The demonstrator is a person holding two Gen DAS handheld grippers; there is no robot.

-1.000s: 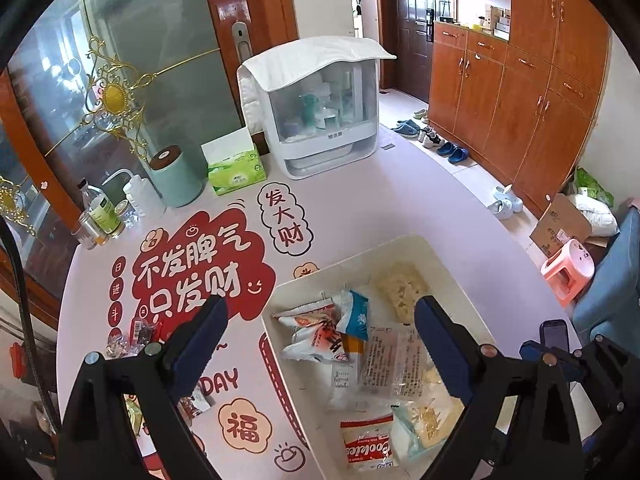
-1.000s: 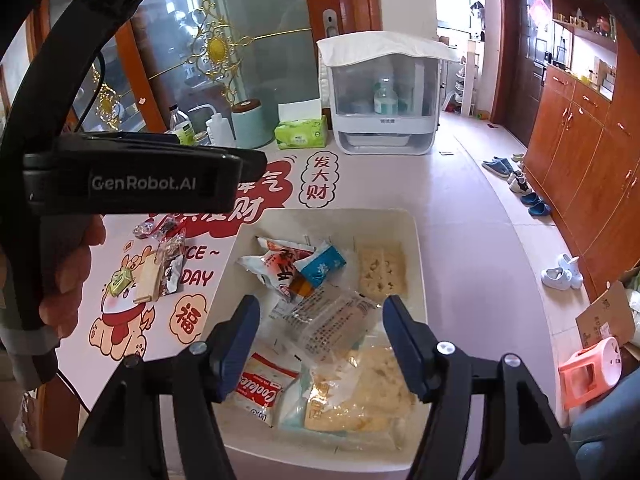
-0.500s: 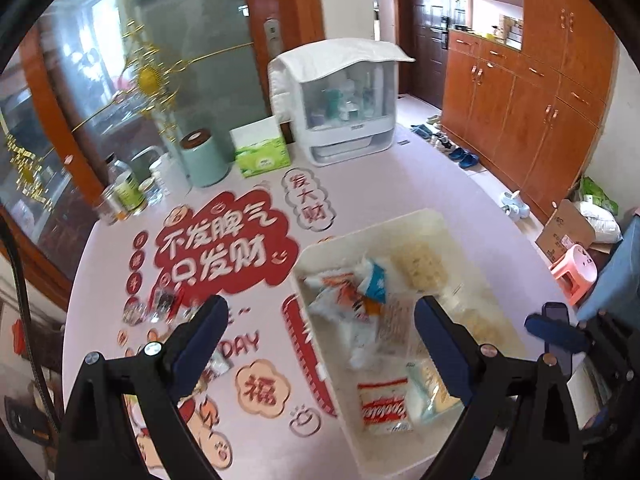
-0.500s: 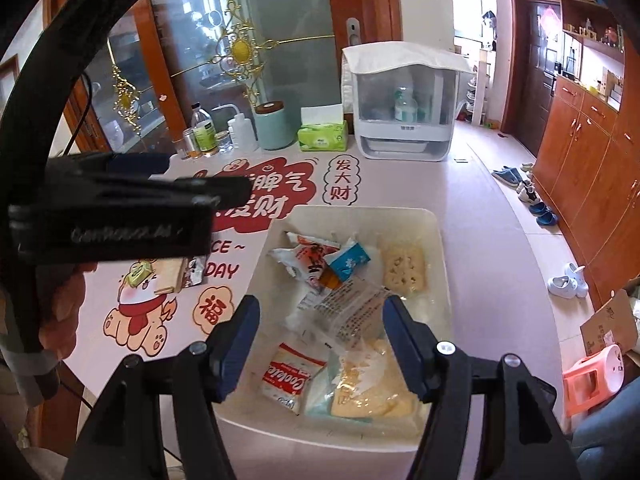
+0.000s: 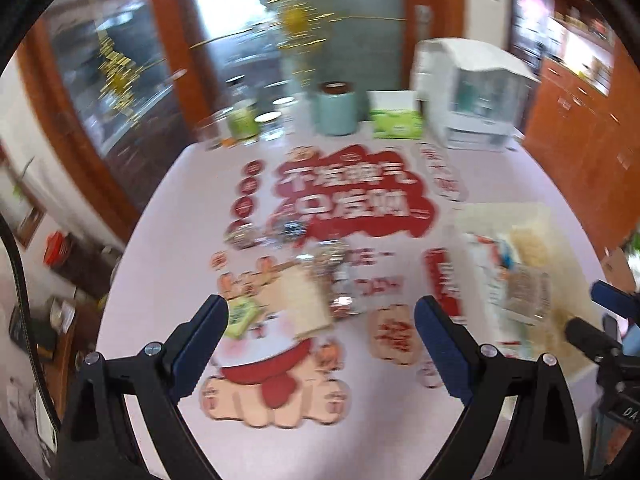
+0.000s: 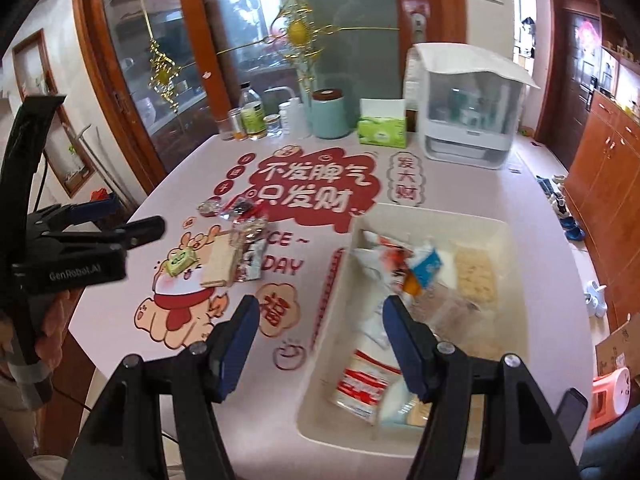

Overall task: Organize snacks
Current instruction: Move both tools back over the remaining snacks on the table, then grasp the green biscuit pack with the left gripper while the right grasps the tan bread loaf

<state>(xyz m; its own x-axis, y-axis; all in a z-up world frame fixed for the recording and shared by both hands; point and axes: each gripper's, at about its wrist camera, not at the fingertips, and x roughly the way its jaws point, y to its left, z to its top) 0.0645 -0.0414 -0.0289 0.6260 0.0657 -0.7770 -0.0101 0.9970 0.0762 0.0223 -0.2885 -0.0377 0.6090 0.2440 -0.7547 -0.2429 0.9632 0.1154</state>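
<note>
Blue-padded left hand-held gripper [image 5: 320, 332] spread, empty; right hand-held gripper [image 6: 320, 340] likewise, beside tray [image 6: 516, 280].

blurred view, left gripper [image 5: 320, 330] with jaws spread wide and empty above a pink table [image 5: 480, 184], loose snacks [image 5: 298, 300] between the blue fingers [image 5: 200, 344], white tray [image 5: 516, 264] of packets at right, green tissue box [image 5: 396, 120] behind

Both wrist cams tilt steeply down at the table [image 6: 532, 184]. Left, blurred, faces loose snacks [image 5: 304, 300]; right faces the bin [image 6: 424, 216]. Both views share both.
</note>
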